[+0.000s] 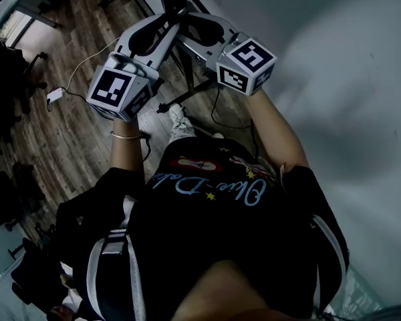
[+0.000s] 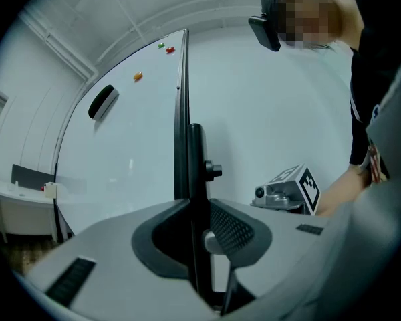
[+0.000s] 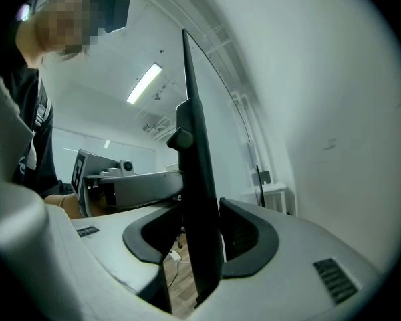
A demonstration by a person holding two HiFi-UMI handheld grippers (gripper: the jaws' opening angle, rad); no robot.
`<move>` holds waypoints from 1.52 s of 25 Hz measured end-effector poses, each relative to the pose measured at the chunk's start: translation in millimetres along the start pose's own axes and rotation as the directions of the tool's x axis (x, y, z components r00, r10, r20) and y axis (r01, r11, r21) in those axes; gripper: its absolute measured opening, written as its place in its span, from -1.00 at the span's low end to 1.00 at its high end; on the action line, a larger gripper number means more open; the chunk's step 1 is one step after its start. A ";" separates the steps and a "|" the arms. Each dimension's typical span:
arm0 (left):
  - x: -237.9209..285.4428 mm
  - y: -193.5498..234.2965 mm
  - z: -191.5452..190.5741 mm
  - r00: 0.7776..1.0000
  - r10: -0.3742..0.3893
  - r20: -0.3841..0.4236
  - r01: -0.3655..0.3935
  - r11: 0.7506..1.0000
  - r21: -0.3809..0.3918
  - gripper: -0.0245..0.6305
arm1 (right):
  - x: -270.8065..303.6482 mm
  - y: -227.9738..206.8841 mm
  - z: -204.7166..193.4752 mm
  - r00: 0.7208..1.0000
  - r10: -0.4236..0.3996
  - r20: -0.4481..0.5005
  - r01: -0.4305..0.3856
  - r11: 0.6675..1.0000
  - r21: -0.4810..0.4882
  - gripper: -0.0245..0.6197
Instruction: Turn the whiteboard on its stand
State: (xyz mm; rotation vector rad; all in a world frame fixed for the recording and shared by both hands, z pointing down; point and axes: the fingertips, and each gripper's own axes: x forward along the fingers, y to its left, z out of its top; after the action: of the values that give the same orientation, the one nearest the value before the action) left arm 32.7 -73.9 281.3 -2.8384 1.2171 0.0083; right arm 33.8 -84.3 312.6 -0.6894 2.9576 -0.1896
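whiteboard (image 2: 120, 152): upright on its stand, seen nearly edge-on from both gripper views, white face running off to one side
black upright (image 2: 196, 146): the dark post at the board's side edge, vertical, with a small round knob (image 2: 214, 171) sticking out of it
left gripper (image 2: 199, 231): held level, jaws pinching the black upright from both sides, pads tight against it close to the knob
right gripper (image 3: 202, 241): also level, meeting the same upright from the other side, jaws clamped on it with no gap showing
the two grippers: noses almost meeting at the post, marker cubes back toward the person
eraser (image 2: 103, 102): dark, stuck high on the board's face
magnets (image 2: 138, 76): one orange, with a red and a green one further along near the top edge
person: black printed shirt, bare forearms, thin bracelet (image 1: 127, 136) on the left wrist
floor (image 1: 73, 132): wood planks, a thin cable with a white plug (image 1: 55, 96) lying on it
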 end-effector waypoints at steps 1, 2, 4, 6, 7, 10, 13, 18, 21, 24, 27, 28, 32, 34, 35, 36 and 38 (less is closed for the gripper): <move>-1.1 -1.8 -0.6 1.000 0.005 -0.002 -0.005 1.000 0.003 -0.61 | -1.3 1.4 -0.4 1.000 0.002 0.000 -0.002 1.000 0.001 -0.38; -2.9 -5.0 -1.5 1.000 0.010 -0.004 -0.010 1.000 0.004 -0.61 | -3.7 3.8 -1.1 1.000 0.005 -0.001 -0.005 1.000 0.001 -0.38; -7.9 -13.8 -2.5 1.000 0.020 -0.003 -0.020 1.000 -0.002 -0.61 | -9.9 10.7 -2.4 1.000 0.010 -0.003 -0.010 1.000 0.000 -0.38; -9.3 -17.8 -1.4 0.999 0.034 0.001 -0.034 0.999 -0.002 -0.61 | -12.8 13.6 -1.7 1.000 0.013 -0.003 -0.013 1.000 -0.002 -0.38; -7.3 -16.8 -1.1 0.999 0.040 0.000 -0.040 0.999 0.001 -0.61 | -12.4 11.8 -0.8 1.000 0.012 -0.002 -0.012 1.000 -0.002 -0.38; -2.6 -15.0 -3.2 0.999 0.050 -0.007 -0.050 0.999 -0.001 -0.60 | -12.4 6.7 -1.8 1.000 0.006 0.002 -0.006 1.000 -0.003 -0.38; -6.5 -14.7 -4.0 0.998 0.057 -0.004 -0.057 0.998 -0.001 -0.60 | -11.1 10.3 -4.3 1.000 0.003 -0.004 -0.003 1.000 -0.004 -0.38; -15.0 -20.3 -11.2 0.999 0.045 -0.007 -0.045 0.999 -0.001 -0.61 | -14.4 18.5 -13.1 1.000 -0.009 0.000 0.009 1.000 0.002 -0.38; -21.8 -29.2 -16.5 0.999 0.032 -0.007 -0.032 0.999 0.001 -0.61 | -21.2 26.3 -21.1 1.000 -0.018 0.006 0.018 1.000 0.007 -0.38; -26.5 -39.1 -18.5 1.000 0.008 -0.011 -0.008 1.000 0.001 -0.61 | -29.2 33.1 -25.0 0.999 -0.034 0.013 0.034 0.999 0.010 -0.38; -27.4 -40.0 -16.7 1.000 -0.013 -0.022 0.014 1.000 0.005 -0.62 | -29.8 34.5 -23.2 0.999 -0.046 0.015 0.046 0.999 0.009 -0.38; -27.1 -39.9 -16.4 0.999 -0.022 -0.030 0.022 1.000 0.011 -0.62 | -29.8 34.1 -22.8 0.999 -0.051 0.018 0.051 0.999 0.010 -0.37; -27.2 -41.1 -13.8 0.998 -0.043 -0.036 0.043 0.999 0.004 -0.62 | -31.5 34.5 -21.2 0.997 -0.070 0.026 0.069 0.997 0.019 -0.37; -28.3 -41.3 -13.1 0.998 -0.048 -0.028 0.048 0.999 -0.007 -0.62 | -31.6 35.8 -19.9 0.997 -0.075 0.027 0.074 0.997 0.020 -0.37; -28.3 -41.3 -13.4 0.998 -0.052 -0.030 0.052 0.999 -0.006 -0.62 | -31.5 35.8 -19.9 0.997 -0.075 0.029 0.074 0.997 0.019 -0.37; -27.8 -41.2 -14.0 0.998 -0.056 -0.033 0.056 0.998 -0.002 -0.62 | -31.3 35.5 -20.3 0.997 -0.075 0.031 0.074 0.997 0.019 -0.37; -25.9 -41.0 -15.3 0.997 -0.063 -0.038 0.063 0.998 0.003 -0.62 | -31.1 34.7 -20.6 0.997 -0.074 0.025 0.074 0.997 0.022 -0.37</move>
State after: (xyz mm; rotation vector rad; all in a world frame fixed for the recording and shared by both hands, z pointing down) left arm 44.3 -27.7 299.1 -2.8847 1.1326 -0.0508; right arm 43.9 -37.5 330.1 -0.7934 2.9035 -0.2162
